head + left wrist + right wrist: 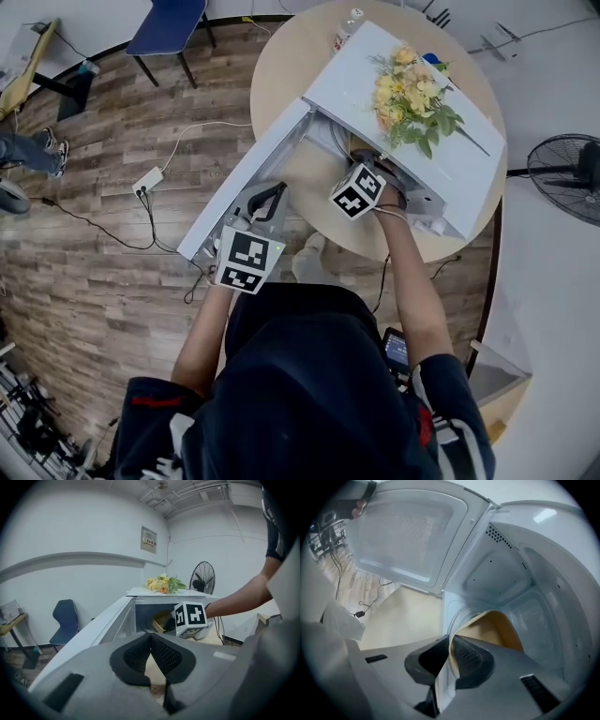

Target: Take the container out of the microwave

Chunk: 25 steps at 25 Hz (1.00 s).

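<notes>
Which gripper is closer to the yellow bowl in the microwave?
Right. The right gripper pinches the rim of the yellow bowl-shaped container inside the white microwave. The left gripper is outside, beside the open door, apart from the container.

Bright, even indoor light; fisheye-warped edges, dark vignetted corners.

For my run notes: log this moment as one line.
right gripper: shut on container rim inside microwave | left gripper: shut, empty, beside open door | container: not yet out
</notes>
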Motion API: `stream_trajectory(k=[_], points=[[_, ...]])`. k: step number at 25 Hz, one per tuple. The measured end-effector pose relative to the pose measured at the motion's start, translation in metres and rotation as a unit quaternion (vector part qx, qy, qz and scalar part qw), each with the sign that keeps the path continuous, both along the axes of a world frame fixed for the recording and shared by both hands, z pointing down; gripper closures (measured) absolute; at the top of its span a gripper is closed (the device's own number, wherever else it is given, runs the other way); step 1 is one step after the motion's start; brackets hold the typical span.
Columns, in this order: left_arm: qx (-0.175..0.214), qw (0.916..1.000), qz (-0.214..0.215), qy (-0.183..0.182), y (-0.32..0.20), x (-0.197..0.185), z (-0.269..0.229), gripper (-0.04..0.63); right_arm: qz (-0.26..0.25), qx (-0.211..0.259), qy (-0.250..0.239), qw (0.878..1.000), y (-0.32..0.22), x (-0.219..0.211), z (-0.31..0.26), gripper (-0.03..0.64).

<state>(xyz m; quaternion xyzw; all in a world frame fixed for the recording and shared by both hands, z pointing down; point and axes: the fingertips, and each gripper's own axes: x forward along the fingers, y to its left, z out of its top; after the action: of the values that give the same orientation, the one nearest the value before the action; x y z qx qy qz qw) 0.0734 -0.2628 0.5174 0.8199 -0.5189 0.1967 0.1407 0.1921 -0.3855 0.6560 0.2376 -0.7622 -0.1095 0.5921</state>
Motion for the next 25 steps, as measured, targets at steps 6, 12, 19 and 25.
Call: stream_trajectory(k=[6,12,19,25], points=[[-0.003,1.0,0.009,-0.002,0.006,0.007,0.003,0.581,-0.015,-0.01,-0.008,1.0,0.02,-0.002,-0.007,0.589],[0.001,0.9996,0.027,-0.001,0.008,0.021,-0.001,0.581,-0.033,-0.025,-0.022,0.999,0.045,-0.005,-0.017,0.591],[0.004,0.9988,0.049,-0.001,0.011,0.036,-0.005,0.581,-0.034,-0.056,-0.05,0.997,0.076,-0.005,-0.035,0.592],[0.009,0.9976,0.068,0.003,0.011,0.05,-0.008,0.581,-0.032,-0.064,-0.066,0.995,0.099,-0.004,-0.053,0.592]])
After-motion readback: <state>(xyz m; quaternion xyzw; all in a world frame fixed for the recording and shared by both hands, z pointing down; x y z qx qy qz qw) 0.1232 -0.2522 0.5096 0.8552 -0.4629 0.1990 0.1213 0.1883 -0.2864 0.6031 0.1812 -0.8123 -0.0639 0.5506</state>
